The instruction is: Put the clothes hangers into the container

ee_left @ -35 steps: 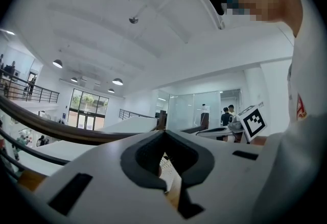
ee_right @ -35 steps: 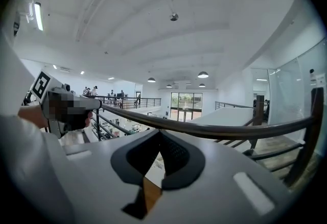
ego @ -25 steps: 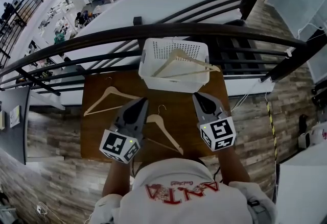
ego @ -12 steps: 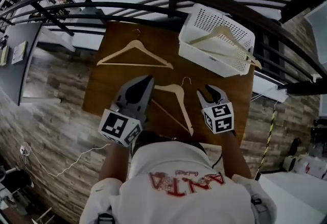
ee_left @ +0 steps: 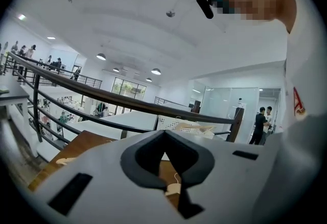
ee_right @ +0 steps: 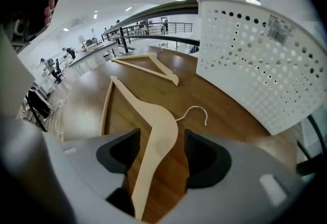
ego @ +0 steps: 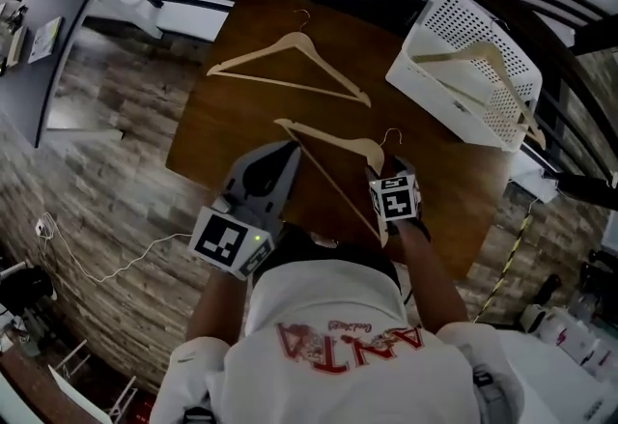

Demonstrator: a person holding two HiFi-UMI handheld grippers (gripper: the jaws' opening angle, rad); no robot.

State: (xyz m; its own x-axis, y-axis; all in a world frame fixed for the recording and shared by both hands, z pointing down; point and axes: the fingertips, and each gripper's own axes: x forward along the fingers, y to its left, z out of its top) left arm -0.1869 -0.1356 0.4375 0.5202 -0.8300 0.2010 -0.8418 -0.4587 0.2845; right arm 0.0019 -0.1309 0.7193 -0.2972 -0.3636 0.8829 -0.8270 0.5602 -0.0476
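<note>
Pick-up step: right gripper [ee_right: 159, 152], jaws just opened wide, straddles the near hanger [ee_right: 153, 116] without pinching it; left gripper [ego: 285, 156] is closed and empty; next, clamp and lift to the container [ego: 462, 14].

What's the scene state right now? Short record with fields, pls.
table: two hangers lying loose
near hanger: flat on table, one arm between right jaws
far hanger: flat on table, untouched
basket: holds third hanger
right hand-held gripper: jaws have just been opening, astride near hanger, pads off it
left hand-held gripper: shut, empty
</note>
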